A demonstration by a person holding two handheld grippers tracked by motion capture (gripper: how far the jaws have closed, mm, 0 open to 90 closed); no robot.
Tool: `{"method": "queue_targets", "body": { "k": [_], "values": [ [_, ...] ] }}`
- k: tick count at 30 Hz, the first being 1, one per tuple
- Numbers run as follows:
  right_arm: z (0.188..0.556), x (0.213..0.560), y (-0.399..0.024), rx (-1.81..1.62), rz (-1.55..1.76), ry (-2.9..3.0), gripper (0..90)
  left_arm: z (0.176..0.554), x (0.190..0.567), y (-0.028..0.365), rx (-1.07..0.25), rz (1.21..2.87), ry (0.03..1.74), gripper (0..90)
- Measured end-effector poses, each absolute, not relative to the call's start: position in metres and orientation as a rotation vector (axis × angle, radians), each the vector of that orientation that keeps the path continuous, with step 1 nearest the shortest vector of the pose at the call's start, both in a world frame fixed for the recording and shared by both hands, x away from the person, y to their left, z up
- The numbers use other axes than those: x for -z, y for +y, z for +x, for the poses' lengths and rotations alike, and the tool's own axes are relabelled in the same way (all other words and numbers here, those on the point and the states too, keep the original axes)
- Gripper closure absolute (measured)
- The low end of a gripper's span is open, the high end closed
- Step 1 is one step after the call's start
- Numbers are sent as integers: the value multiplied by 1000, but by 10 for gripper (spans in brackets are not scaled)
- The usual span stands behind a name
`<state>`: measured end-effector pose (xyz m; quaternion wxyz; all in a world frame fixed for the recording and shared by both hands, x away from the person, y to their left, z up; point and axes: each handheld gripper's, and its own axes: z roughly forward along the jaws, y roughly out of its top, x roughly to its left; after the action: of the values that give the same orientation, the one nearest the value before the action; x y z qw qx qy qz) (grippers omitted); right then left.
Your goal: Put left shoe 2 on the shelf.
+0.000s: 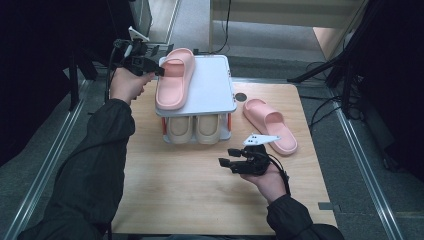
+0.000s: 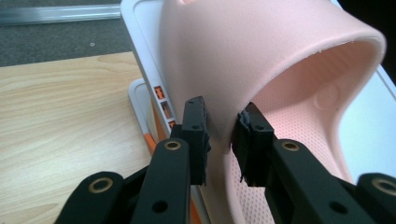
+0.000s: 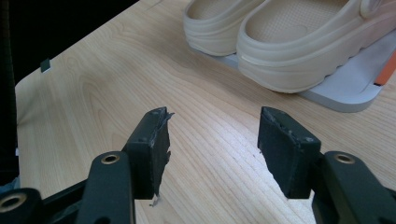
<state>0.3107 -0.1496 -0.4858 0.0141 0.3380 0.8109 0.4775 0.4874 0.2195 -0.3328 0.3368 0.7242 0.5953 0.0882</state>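
- Table [image 1: 200, 200] of pale wood, grey floor around it.
- Rack [image 1: 215, 85], white, two shelves, at 12 o'clock.
- Slippers: two pink, two beige [image 1: 192, 129] below.
- Pink slipper [image 1: 172, 82] on top, long axis 12–6, toe far.
- Left gripper [image 1: 159, 70] straddles its strap, jaws slightly loosened.
- Right gripper [image 1: 225, 162] open, empty.
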Motion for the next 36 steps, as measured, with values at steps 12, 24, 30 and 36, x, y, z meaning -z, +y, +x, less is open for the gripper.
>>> {"method": "queue_targets", "body": {
  "k": [12,24,30,36],
  "values": [
    [312,486,-150,-1481,1044,2520,441,484,331,219,-213,1868,1513,704],
    [314,479,-158,-1476,1026,2491,445,466,314,241,-201,1836,1477,586],
    [321,476,-170,-1467,1048,2458,461,454,316,254,-202,1819,1451,553],
    [327,474,-181,-1438,1055,2449,475,443,332,264,-209,1825,1441,522]
  ]
}}
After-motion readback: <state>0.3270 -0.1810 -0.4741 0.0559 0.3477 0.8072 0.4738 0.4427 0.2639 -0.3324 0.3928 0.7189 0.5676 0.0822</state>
